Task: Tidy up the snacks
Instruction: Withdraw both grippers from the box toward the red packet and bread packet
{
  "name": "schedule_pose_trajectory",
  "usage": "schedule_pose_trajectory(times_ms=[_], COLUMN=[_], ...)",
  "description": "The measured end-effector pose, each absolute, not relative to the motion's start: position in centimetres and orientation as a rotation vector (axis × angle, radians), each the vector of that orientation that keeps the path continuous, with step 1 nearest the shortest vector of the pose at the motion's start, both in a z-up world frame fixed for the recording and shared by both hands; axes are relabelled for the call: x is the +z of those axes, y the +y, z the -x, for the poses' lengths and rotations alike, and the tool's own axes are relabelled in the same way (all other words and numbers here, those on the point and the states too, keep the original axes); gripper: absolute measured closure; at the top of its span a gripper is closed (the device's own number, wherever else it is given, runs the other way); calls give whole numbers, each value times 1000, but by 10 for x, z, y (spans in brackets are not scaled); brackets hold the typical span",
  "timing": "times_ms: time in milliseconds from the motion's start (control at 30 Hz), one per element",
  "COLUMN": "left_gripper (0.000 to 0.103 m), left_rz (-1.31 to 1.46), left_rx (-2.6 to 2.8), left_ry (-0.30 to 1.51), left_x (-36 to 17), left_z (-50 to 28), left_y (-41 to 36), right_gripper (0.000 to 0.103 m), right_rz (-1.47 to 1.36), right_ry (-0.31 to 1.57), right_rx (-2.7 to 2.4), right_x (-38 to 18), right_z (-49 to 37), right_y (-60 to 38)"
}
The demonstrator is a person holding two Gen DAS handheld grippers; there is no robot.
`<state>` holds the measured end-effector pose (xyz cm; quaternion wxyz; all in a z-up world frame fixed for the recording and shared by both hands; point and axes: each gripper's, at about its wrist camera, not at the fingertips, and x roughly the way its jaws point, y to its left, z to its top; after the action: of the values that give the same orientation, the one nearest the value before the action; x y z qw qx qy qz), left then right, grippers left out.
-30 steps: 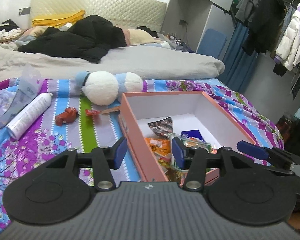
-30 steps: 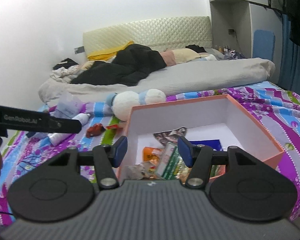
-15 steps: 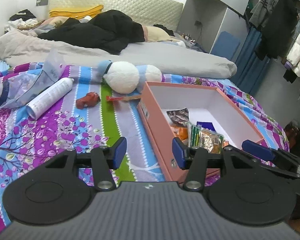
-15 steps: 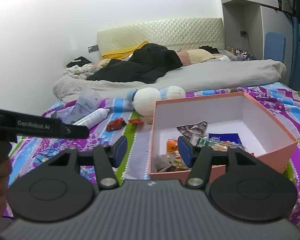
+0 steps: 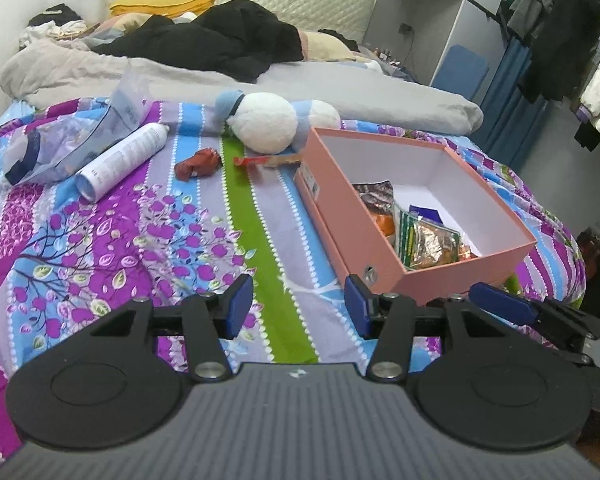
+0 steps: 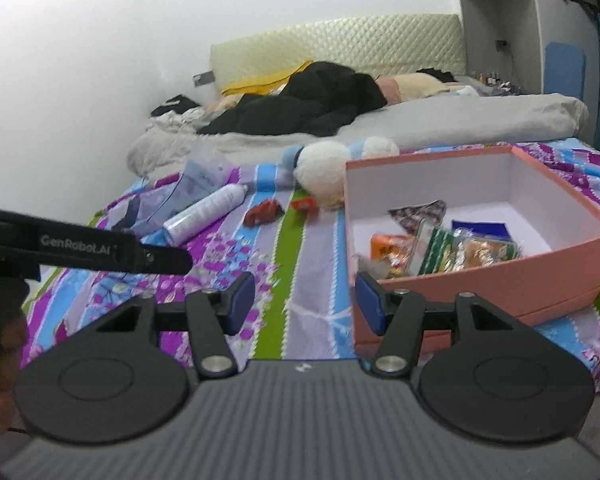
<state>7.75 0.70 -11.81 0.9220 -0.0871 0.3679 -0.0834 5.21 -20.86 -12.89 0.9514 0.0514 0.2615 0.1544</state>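
Observation:
A pink box [image 5: 352,208] [image 6: 560,264] stands on the patterned bedspread and holds several snack packets [image 5: 426,240] [image 6: 460,250]. A red wrapped snack [image 5: 198,163] [image 6: 262,213] and a red-and-tan snack bar [image 5: 268,160] [image 6: 304,203] lie on the bedspread left of the box. My left gripper [image 5: 299,311] is open and empty, low over the bedspread near the box's front corner. My right gripper [image 6: 305,305] is open and empty, just left of the box's near corner.
A white spray can [image 5: 122,162] [image 6: 206,214], a clear plastic bag [image 5: 80,136] [image 6: 180,192] and a white-and-blue plush toy [image 5: 268,122] [image 6: 328,168] lie on the bedspread. A grey duvet and dark clothes lie behind. The other gripper shows at each view's edge.
Both grippers have drawn back and to the left from over the box. The box and the loose items have not moved.

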Motion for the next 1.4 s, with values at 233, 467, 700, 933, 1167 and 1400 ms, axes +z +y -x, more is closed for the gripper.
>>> schedule_pose_trajectory(times_ms=[233,467,700,933,1167,1400], left_gripper=[32,27,25,25,25,25], left_rz=[199,194,262,277,215,125], left_rx=[-145,-85,-55,-64,-120,-186], left_ry=[757,711,714,750,795,767], left_x=[-129,-137,-163,-198,-232,-246], left_z=[-83,-119,-181,-265,-360,-416], left_y=[28,58,102,133,149,144], right_gripper=[45,45,45,45,45,45], right_rz=[-79,-20,48,34,-146,-259], right_ry=[538,503,501,518,564,628], right_rx=[324,356,334,290,212,116], right_x=[-131,-131,-142,-164,-180,-197], right_z=[-51,-74,-123,-187,-270,-339], right_y=[-192,-162,-128,-102,-90,-84])
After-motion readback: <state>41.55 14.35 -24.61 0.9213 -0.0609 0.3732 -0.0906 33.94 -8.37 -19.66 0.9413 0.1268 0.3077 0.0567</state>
